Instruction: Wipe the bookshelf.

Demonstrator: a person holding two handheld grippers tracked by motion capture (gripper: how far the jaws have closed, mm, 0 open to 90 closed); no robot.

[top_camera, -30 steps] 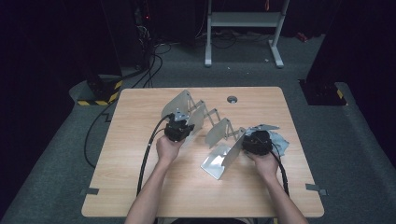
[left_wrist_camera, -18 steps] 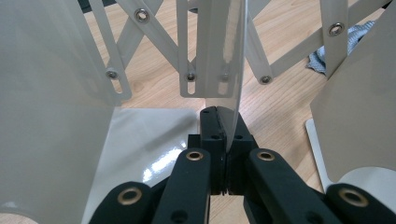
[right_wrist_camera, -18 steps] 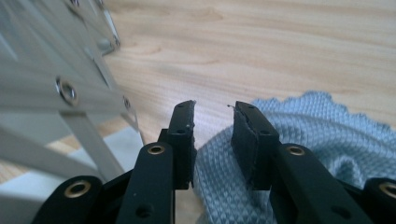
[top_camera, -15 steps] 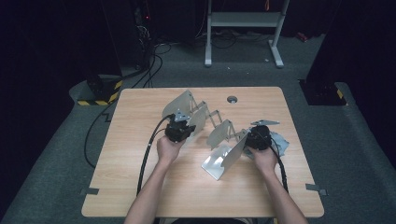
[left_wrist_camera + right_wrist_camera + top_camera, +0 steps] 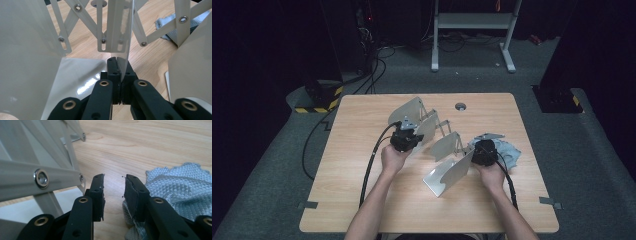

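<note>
An expanding metal file rack of pale, glossy curved plates joined by riveted scissor bars stands stretched out across the middle of the wooden tabletop, running from near the far edge by a round grommet hole toward the right edge. The left gripper is clamped on the thin edge of one upright divider plate, its black jaws pinched tight on the sheet. The right gripper stands with its jaws apart and nothing between them, just beside the rack's nearest plate and over a crumpled blue-grey cloth lying toward the right edge.
</note>
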